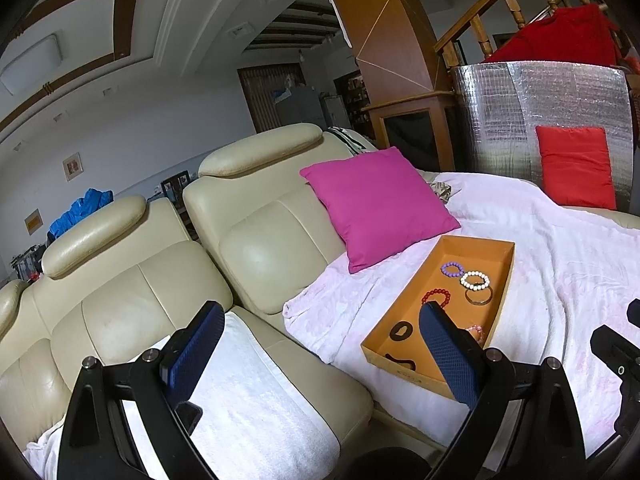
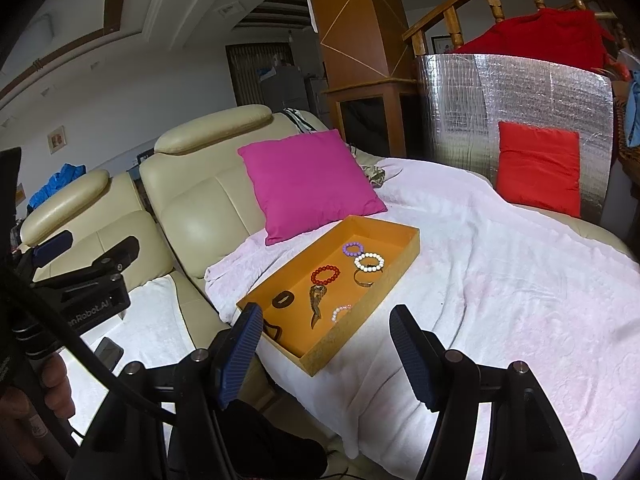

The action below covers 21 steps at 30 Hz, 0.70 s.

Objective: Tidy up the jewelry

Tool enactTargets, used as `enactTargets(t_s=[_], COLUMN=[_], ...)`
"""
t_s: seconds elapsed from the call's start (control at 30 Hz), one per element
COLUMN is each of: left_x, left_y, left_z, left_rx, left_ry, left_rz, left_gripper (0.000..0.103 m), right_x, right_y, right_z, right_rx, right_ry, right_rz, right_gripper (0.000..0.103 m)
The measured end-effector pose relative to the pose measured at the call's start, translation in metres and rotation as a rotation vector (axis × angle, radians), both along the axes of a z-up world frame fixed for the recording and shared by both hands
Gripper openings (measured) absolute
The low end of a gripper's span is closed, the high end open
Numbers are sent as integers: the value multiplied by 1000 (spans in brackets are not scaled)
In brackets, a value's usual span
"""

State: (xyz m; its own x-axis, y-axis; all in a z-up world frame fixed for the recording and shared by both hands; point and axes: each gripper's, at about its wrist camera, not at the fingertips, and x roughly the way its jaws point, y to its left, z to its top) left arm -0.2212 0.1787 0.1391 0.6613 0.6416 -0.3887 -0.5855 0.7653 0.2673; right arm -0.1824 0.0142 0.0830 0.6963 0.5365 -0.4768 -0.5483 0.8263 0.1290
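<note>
Tray: orange tray (image 2: pixel 404 258) on the white blanket (image 2: pixel 500 280) over the sofa (image 2: pixel 192 216), just below the pink cushion (image 2: pixel 308 184).
Jewelry, far end: purple bracelet (image 2: pixel 353 249) at 12 o'clock in the tray, white bracelet (image 2: pixel 369 261) touching it, metal bangle (image 2: pixel 365 279) just under the white one.
Jewelry, middle: red bracelet (image 2: pixel 325 275) at centre; bronze clip (image 2: pixel 317 300) below it; pale pink bracelet (image 2: pixel 341 313) toward 5 o'clock.
Jewelry, near end: dark ring (image 2: pixel 282 300) at 9 o'clock, a second dark piece (image 2: pixel 273 330) partly hidden behind a finger.
Left gripper (image 1: pixel 320 360): jaws wide apart, holding nothing, off the tray's 7 o'clock side.
Right gripper (image 2: pixel 326 354): jaws apart, empty — poised over the near corner.
Stage: all pieces already inside the tray; fits either a sorted set or one awaiting arrangement.
Good handling: approach from above, straddle one bead strand only — clear of touching neighbours, gentle squeeze.
</note>
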Motion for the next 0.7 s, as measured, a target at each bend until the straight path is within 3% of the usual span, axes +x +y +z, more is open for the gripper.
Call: enactTargets(t_s=[0.7], left_x=[16], left_y=[33], left_z=[-14], left_rx=[-61], left_ry=[3], left_rz=[5], left_gripper=[98], right_x=[24], right_y=[26], right_z=[0], right_rx=[-40], right_ry=[-2], right_rz=[-22], right_gripper=[70])
